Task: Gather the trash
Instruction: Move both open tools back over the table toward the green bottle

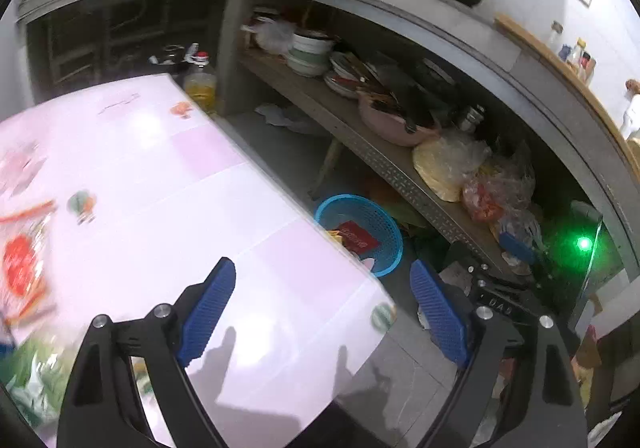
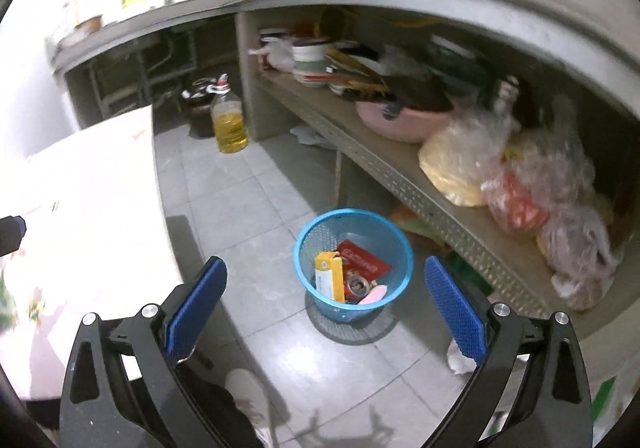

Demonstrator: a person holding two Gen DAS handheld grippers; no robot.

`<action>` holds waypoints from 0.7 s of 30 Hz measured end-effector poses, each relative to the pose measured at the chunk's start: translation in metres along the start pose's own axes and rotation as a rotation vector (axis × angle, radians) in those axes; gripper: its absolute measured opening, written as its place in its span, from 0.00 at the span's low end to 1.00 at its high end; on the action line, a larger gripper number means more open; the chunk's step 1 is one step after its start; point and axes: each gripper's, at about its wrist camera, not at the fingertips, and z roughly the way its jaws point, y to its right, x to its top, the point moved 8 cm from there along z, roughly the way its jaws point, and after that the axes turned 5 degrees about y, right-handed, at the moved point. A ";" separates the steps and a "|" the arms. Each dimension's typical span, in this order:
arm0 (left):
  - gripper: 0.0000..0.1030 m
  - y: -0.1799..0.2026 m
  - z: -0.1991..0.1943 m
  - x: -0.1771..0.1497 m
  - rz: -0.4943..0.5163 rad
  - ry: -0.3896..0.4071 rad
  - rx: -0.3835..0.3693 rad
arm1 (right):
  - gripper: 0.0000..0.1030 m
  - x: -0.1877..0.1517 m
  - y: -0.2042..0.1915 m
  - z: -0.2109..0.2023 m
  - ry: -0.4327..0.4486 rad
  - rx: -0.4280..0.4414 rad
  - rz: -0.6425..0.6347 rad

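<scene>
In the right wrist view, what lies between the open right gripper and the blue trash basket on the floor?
Only bare grey floor tile. In the right wrist view the right gripper stands open and empty above the blue basket, with nothing between them.

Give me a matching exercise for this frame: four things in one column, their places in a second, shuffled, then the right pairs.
Things:
1. blue basket
2. oil bottle
3. pink bowl
4. red card

Places:
A. on the shelf under the counter
B. inside the basket
C. on the floor tiles beside the table
D. on the floor by the shelf's end post

Pairs: 1-C, 2-D, 3-A, 4-B
</scene>
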 end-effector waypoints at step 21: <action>0.86 -0.193 -0.189 -0.070 -0.218 0.307 0.353 | 0.92 0.006 -0.192 -0.066 -0.145 0.795 0.069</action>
